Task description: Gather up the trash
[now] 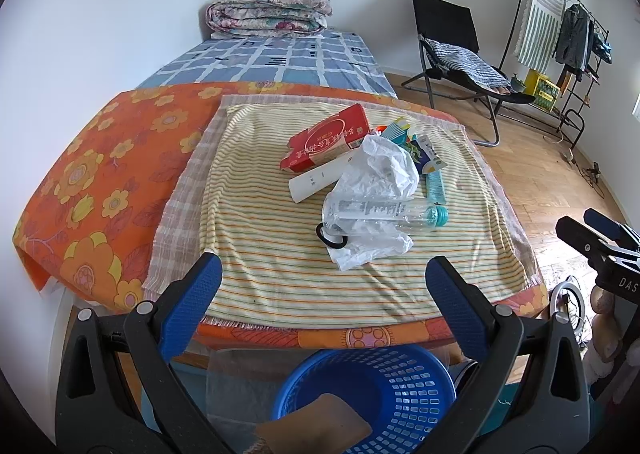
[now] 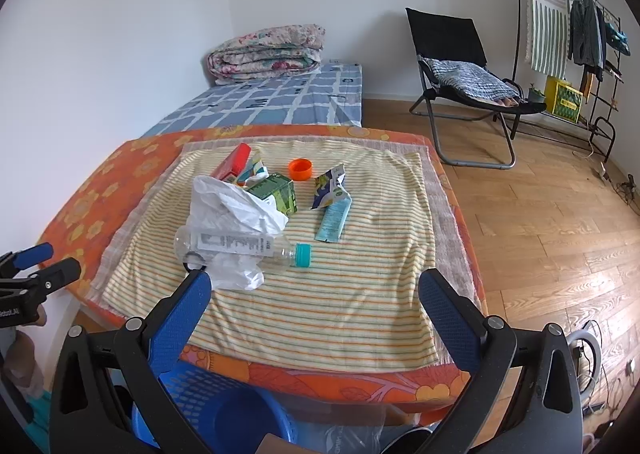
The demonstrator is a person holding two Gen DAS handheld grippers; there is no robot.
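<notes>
Trash lies in a pile on a striped towel (image 1: 280, 262) (image 2: 360, 294) on the bed. It holds a clear plastic bottle (image 1: 384, 214) (image 2: 240, 244) with a teal cap, a crumpled white plastic bag (image 1: 384, 170) (image 2: 232, 206), a red box (image 1: 328, 138) (image 2: 236, 160), a green carton (image 2: 276, 192), an orange cap (image 2: 301, 169), a blue wrapper (image 2: 334, 218) and a white remote-like stick (image 1: 316, 180). My left gripper (image 1: 324, 282) is open and empty, short of the pile. My right gripper (image 2: 316, 294) is open and empty, just before the bottle. A blue basket (image 1: 372, 390) (image 2: 224, 410) stands below the bed's near edge.
An orange flowered sheet (image 1: 100, 174) covers the near bed end; a folded quilt (image 1: 268, 12) lies at the far end. A black folding chair (image 1: 460, 54) (image 2: 464, 74) and a clothes rack (image 1: 568, 34) (image 2: 576, 34) stand right on the wooden floor. A black hair tie (image 1: 332, 240) lies by the bag.
</notes>
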